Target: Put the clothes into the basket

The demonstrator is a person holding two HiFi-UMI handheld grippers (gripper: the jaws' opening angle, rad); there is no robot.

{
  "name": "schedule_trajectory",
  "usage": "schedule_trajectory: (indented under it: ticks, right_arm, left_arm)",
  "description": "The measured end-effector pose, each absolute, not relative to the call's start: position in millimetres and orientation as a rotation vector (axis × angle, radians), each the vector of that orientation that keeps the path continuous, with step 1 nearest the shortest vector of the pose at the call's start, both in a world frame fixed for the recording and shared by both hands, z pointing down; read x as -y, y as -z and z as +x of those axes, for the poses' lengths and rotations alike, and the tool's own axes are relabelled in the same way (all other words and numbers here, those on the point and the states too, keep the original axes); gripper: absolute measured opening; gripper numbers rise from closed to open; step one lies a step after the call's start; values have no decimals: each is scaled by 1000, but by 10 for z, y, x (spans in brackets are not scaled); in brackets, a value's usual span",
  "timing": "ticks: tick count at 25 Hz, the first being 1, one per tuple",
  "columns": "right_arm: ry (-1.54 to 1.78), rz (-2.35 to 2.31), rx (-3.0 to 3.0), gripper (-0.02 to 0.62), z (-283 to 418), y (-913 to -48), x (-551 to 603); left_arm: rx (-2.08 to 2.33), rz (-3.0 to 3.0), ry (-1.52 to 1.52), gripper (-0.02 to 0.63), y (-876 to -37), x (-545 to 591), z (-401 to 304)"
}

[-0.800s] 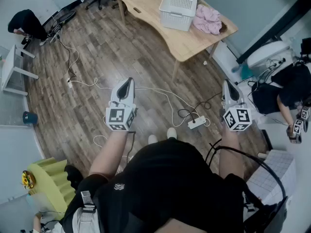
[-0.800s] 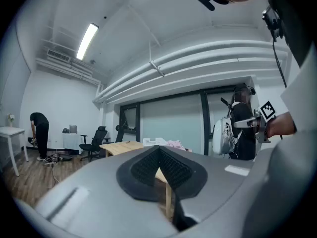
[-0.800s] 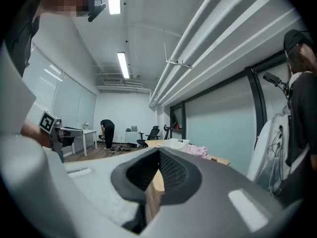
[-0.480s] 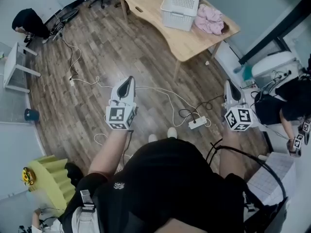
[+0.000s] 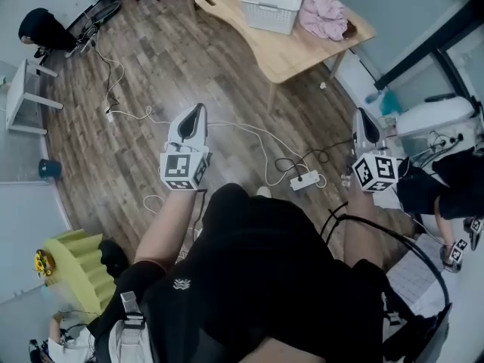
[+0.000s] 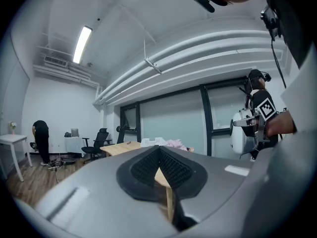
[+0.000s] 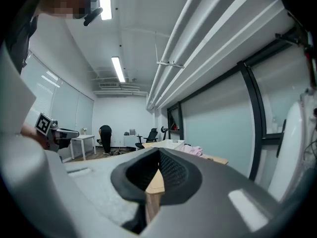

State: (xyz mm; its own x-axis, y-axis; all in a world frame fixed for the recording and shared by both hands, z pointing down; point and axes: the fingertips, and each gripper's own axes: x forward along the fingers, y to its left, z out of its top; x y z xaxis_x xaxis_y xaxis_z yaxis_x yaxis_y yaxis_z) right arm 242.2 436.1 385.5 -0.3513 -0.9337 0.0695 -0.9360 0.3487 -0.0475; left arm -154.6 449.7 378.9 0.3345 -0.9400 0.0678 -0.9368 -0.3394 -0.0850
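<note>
No words or numbers can be read anywhere. The cube on the left claw and the cube on the right claw bear only black-and-white square patterns. A small white mark on the person's black shirt is too small to read.

We wear a black shirt; our left claw and right claw are white-grey with square-marker cubes.

free: floor up to table | obstacles: cables, power strip
</note>
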Motion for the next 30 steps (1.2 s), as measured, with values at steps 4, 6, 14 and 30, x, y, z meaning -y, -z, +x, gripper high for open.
schedule_trajectory:
  ticks: [4, 6, 14, 30]
  right_arm:
    - [-172, 1782, 2572, 2, 2537, -3991, -4166]
    - [-165, 1772, 2571, 2, 2514, -4015, -4114]
    - [-93, 1773, 2536, 2, 2282, -3938, -3915]
    - [-165, 1838, 2391, 2, 2021, -4013, -2159]
  left_arm:
    - [-1783, -2548, 183, 6, -3864, -4436, -1363]
    - [-1779, -2552, 208, 6, -3895, -4391, -1324]
    - [-1727, -2539, 165, 6, -3823, -3901, -1495]
    - [-1578, -2702, 81, 6, -3877, -1591, -1601]
